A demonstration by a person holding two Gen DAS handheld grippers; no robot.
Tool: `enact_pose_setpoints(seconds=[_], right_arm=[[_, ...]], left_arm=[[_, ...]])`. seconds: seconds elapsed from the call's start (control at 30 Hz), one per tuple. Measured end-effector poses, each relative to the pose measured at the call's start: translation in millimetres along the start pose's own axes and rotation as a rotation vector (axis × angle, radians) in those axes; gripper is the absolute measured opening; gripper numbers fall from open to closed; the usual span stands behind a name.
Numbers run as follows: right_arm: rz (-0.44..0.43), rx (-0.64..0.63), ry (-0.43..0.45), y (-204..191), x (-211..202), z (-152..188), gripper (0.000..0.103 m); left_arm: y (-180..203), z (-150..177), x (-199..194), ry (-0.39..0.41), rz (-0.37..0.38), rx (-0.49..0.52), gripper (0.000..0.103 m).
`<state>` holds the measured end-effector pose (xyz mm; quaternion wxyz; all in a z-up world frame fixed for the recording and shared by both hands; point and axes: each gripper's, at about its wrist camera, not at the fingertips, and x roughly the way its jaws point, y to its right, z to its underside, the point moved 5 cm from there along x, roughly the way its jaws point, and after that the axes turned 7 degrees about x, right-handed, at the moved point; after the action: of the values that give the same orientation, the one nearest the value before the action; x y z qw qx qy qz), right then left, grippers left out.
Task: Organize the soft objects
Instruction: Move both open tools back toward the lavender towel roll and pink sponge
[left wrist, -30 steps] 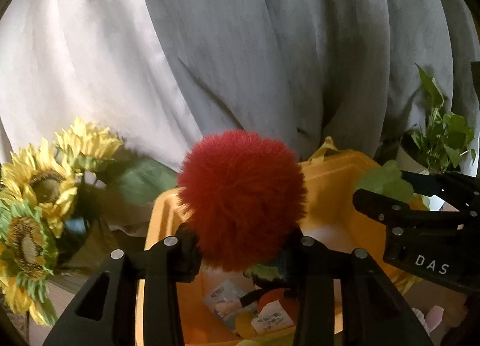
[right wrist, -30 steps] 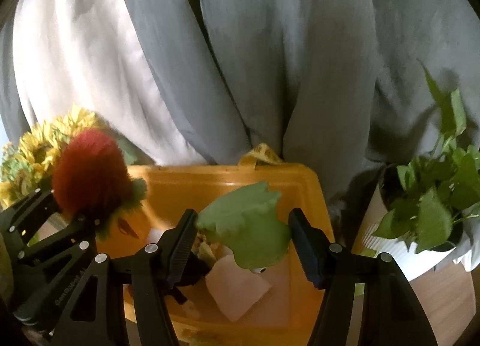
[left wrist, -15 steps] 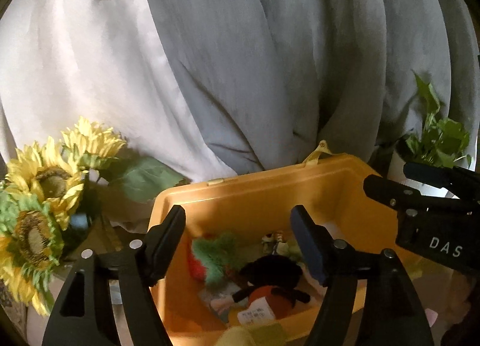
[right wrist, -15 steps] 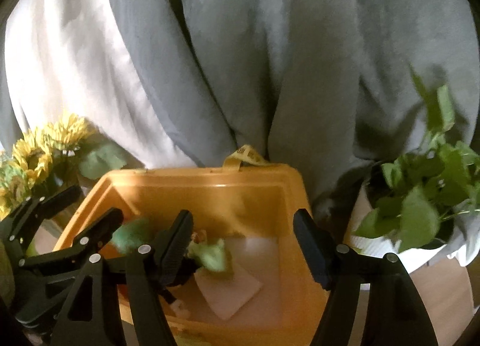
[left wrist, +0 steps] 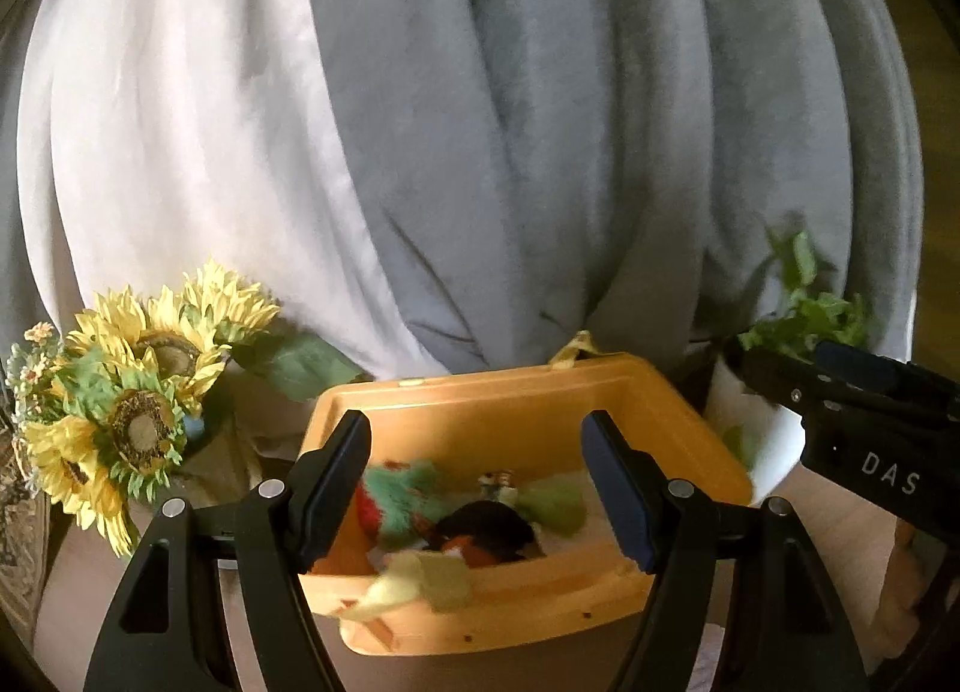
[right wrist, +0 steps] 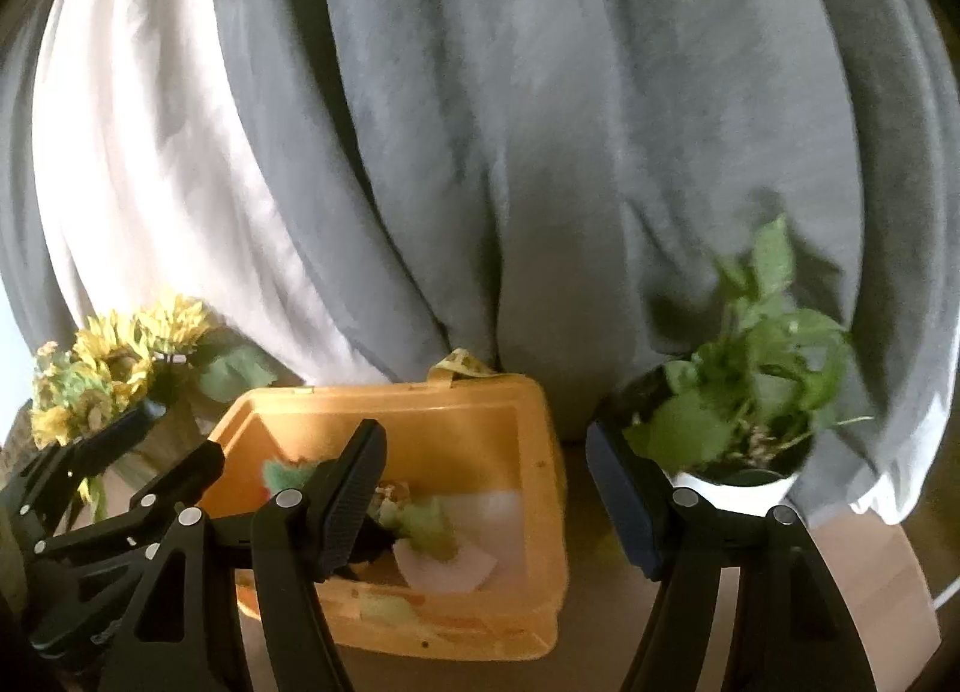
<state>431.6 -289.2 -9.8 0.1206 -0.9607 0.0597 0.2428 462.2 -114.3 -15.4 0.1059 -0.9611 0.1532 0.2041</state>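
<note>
An orange plastic bin (left wrist: 528,386) stands on the table and also shows in the right wrist view (right wrist: 540,512). Several soft toys lie inside: a red and green fluffy toy (left wrist: 396,497), a black and orange toy (left wrist: 486,533), a green plush (left wrist: 555,503) that also shows in the right wrist view (right wrist: 429,527), and a yellow-green plush (left wrist: 420,575) by the near wall. My left gripper (left wrist: 477,488) is open and empty, above the bin's near side. My right gripper (right wrist: 486,494) is open and empty, over the bin's right part.
Artificial sunflowers (left wrist: 132,392) stand left of the bin. A potted green plant (right wrist: 750,392) in a white pot stands to its right. Grey and white curtains (left wrist: 480,122) hang behind. The right gripper's body (left wrist: 864,434) shows at the right of the left wrist view.
Both grippers opened. The red fluffy toy dropped from the left gripper into the bin, and the green plush dropped from the right gripper. Both grippers have pulled back and up from the bin.
</note>
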Motion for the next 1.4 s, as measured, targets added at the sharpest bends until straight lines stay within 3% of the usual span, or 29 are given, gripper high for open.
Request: enact_pose_setpoints(seconds=[0.37,0.77,1.4], right_arm=[[0.053,0.016,0.02,35,-46,14,0.07],[0.072,0.048,-0.022,64,-70,46,0.07],[-0.009,0.062,-0.15,104,-74,101,0.07]], left_arm=[[41,12,-34,0.02,0.057,0.023,0.072],[74,37,-55,0.006,0.099,0.046,0.072],[127,90,-63,-0.117,0.118,0.017,0.075]])
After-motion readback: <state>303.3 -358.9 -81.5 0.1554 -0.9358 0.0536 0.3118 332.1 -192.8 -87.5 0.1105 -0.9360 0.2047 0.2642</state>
